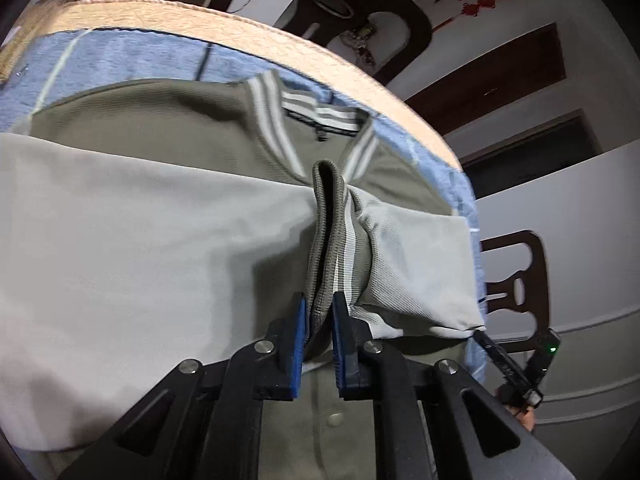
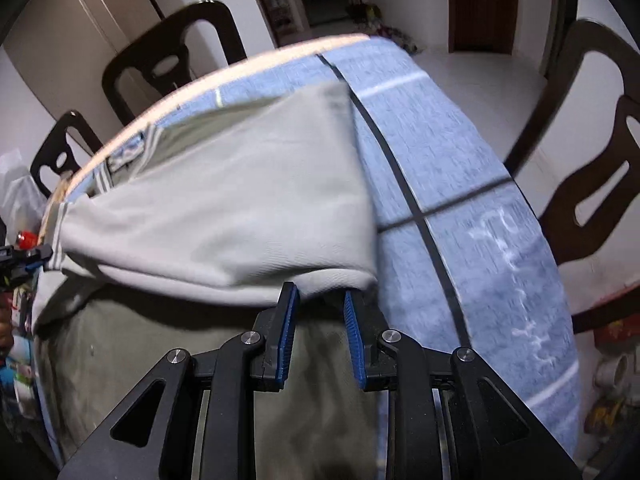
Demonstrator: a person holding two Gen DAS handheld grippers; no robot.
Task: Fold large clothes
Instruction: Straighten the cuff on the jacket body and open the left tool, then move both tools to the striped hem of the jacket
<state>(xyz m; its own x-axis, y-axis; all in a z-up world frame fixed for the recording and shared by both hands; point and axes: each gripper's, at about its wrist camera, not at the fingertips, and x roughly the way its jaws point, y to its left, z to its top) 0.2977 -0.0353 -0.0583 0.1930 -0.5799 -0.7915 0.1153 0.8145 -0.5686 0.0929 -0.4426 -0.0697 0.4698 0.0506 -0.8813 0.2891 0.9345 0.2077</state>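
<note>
An olive-green jacket (image 1: 152, 120) with pale grey sleeves lies on a round table under a blue cloth (image 1: 120, 56). Its striped collar (image 1: 320, 112) points to the far rim. My left gripper (image 1: 320, 300) is shut on the ribbed striped cuff (image 1: 332, 220) of a grey sleeve (image 1: 120, 240), held above the jacket body. In the right wrist view, my right gripper (image 2: 320, 292) has its jaws partly apart at the lower edge of the same grey sleeve (image 2: 224, 208), which is lifted over the olive body (image 2: 160, 360). The left gripper (image 2: 28, 260) shows at the far left.
The blue cloth (image 2: 460, 180) has dark and white stripes and covers a tan table (image 1: 240, 28). Dark wooden chairs (image 2: 172, 52) stand around it, one at the right (image 2: 592, 160). The right gripper (image 1: 516, 364) shows by the table's right edge.
</note>
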